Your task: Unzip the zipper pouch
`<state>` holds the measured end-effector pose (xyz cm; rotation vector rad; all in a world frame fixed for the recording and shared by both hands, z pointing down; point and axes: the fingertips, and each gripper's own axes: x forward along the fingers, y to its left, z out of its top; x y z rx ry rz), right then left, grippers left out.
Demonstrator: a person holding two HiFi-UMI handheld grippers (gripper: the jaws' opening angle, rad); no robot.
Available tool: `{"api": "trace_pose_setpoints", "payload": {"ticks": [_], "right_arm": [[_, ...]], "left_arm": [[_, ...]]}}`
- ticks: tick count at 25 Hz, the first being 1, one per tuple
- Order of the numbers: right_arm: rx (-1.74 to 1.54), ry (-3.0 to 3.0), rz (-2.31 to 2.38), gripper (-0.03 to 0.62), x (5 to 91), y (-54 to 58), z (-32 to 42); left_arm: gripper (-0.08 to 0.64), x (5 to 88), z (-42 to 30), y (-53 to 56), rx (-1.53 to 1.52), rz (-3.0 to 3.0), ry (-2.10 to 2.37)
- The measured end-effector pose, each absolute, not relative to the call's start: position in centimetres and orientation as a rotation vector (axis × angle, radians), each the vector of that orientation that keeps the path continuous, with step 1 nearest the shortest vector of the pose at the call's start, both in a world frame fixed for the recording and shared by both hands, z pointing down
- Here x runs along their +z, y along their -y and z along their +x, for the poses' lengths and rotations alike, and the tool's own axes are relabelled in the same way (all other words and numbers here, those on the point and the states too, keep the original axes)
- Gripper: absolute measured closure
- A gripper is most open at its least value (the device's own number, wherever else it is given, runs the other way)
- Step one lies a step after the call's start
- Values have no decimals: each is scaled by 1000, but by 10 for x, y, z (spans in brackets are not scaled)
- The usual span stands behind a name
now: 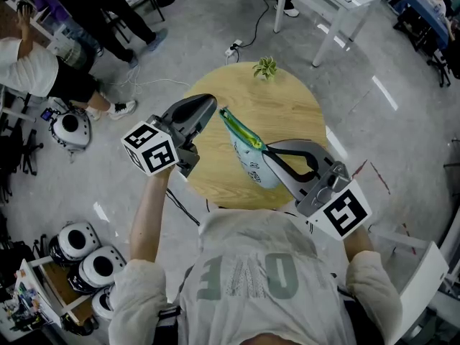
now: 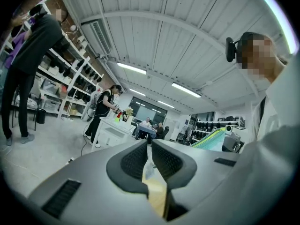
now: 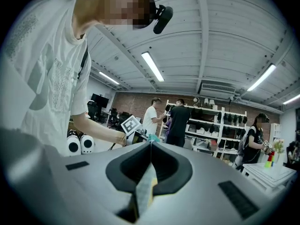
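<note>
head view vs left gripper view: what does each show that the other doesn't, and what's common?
Head view only: the whole pouch held over the round table, and the right gripper shut on its top edge.
Left gripper view only: a small pale tab, probably the zipper pull, pinched in the left gripper's shut jaws; ceiling lights overhead.
Both: the pouch's green zipper edge, the left gripper, and bystanders in the room.

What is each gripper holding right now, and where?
The pouch, by both: left gripper pinches one end of its zipper edge, right gripper the other.
</note>
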<state>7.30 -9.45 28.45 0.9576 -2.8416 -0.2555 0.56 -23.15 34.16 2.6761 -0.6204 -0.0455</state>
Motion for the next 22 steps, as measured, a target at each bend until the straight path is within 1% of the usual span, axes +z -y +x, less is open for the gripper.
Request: {"api": "trace_pose_setpoints", "payload": {"ticks": [6,14,22], "right_arm": [[-300,2747,1030,560,293,119,91],[-397,2388,996,560,350,164,121],[-339,2279,930,559,419,193,111]], "left_arm": [[532,306,-3,241,-198,2676,672],[534,242,-8,234,-442,2777,900],[534,232,-26,216,-467,2795,1163]]}}
